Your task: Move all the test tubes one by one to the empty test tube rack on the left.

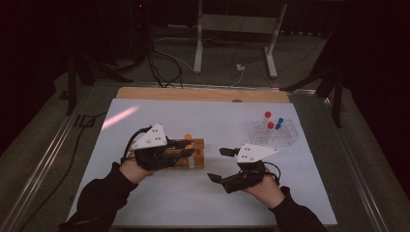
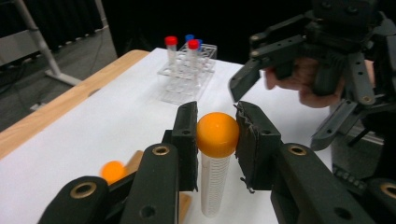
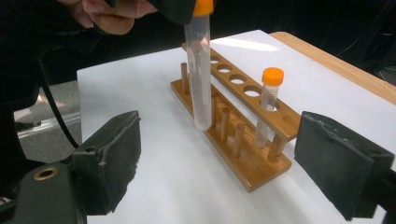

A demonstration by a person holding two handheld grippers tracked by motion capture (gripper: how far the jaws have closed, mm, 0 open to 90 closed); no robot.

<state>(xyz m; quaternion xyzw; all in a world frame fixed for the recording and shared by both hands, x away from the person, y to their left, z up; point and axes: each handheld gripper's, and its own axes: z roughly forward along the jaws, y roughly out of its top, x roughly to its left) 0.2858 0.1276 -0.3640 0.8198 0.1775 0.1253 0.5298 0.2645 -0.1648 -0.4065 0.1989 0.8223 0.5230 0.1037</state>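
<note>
Left claw (image 2: 216,140) clamps an orange-capped tube (image 2: 215,165) upright, cap up, above the wooden rack (image 3: 243,154); right claw (image 3: 217,158) gapes wide, empty.

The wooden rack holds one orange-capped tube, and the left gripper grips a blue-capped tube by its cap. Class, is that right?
Not quite: the cap of the gripped tube is orange, not blue, as the left gripper view shows. The left gripper does grip it by the cap, and the wooden rack holds one orange-capped tube.
</note>
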